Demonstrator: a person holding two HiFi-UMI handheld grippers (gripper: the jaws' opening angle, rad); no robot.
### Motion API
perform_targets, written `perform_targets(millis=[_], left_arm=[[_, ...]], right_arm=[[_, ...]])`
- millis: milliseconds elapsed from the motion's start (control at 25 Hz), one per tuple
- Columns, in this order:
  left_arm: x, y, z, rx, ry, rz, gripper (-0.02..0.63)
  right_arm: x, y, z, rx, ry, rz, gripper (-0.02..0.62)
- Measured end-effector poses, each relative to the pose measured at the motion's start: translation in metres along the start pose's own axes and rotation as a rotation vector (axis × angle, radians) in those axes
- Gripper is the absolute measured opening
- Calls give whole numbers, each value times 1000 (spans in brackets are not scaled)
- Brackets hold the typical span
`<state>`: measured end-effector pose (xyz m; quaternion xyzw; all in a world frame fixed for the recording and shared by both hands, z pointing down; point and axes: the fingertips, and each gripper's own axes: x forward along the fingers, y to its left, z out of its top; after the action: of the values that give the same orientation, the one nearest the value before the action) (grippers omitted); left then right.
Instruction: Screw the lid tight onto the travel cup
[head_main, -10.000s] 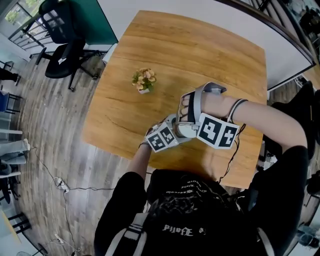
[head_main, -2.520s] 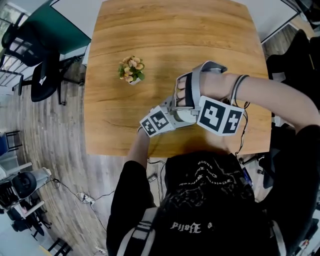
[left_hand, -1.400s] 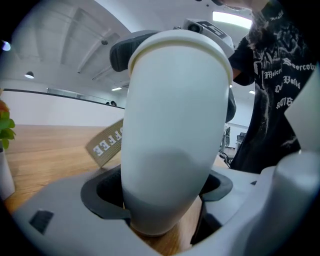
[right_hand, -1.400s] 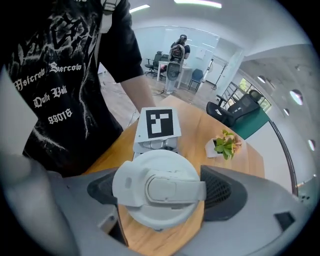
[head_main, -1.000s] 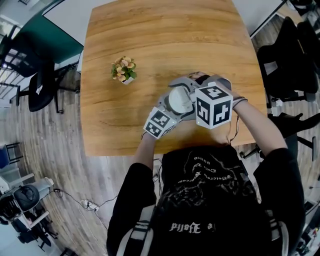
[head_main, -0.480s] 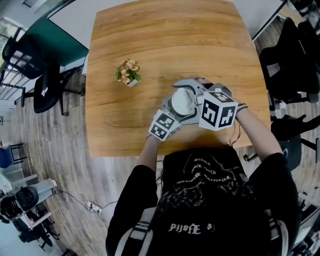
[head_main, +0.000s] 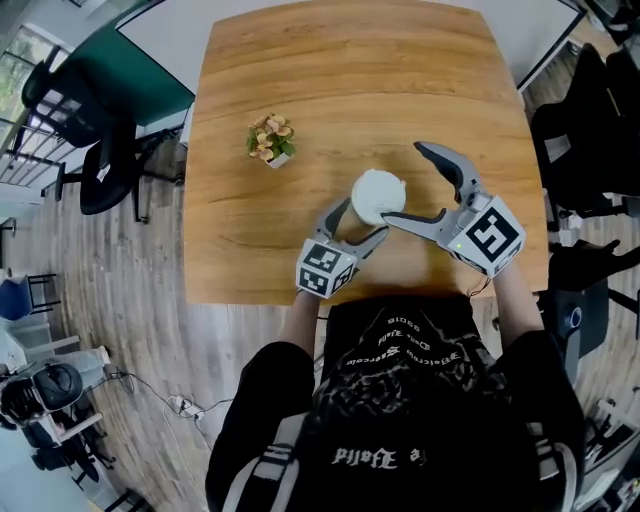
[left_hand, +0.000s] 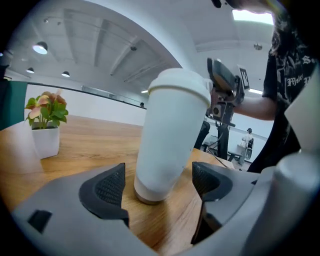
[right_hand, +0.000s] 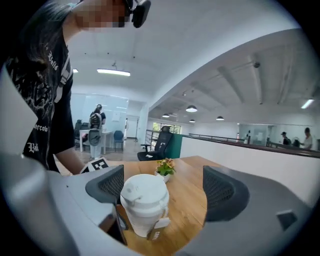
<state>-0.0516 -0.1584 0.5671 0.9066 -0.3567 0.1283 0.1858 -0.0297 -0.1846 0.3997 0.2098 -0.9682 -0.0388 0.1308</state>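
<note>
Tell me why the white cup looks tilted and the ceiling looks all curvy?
Left gripper view: the wide-angle lens bends straight lines, so the travel cup seems to lean and the ceiling bows; the corners go dark. Right gripper view: the same bowing. Head view: the table edges bulge too.

On my feed, the operator wears a black short-sleeved T-shirt (head_main: 400, 420) with white chest print and striped grey shoulder straps (head_main: 265, 458). The left gripper (head_main: 358, 222) and right gripper (head_main: 403, 182) have grey moulded shells and black ribbed pads (left_hand: 110, 185). Each carries a white marker cube (head_main: 325, 268) with black squares.
</note>
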Motion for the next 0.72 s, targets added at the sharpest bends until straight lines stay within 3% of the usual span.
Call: perform_targets(millis=[160, 400, 560, 720], left_arm=[[-22, 5, 6, -39, -54, 65, 423], [-48, 3, 11, -21, -103, 135, 423], [-59, -6, 9, -27, -135, 154, 423], [-69, -7, 13, -12, -160, 176, 423]], right_arm=[[-25, -8, -29, 128, -10, -158, 485], [-52, 15, -104, 329, 23, -312, 476], [-66, 37, -145, 415, 86, -380, 476], [-66, 45, -150, 436, 84, -395, 459]])
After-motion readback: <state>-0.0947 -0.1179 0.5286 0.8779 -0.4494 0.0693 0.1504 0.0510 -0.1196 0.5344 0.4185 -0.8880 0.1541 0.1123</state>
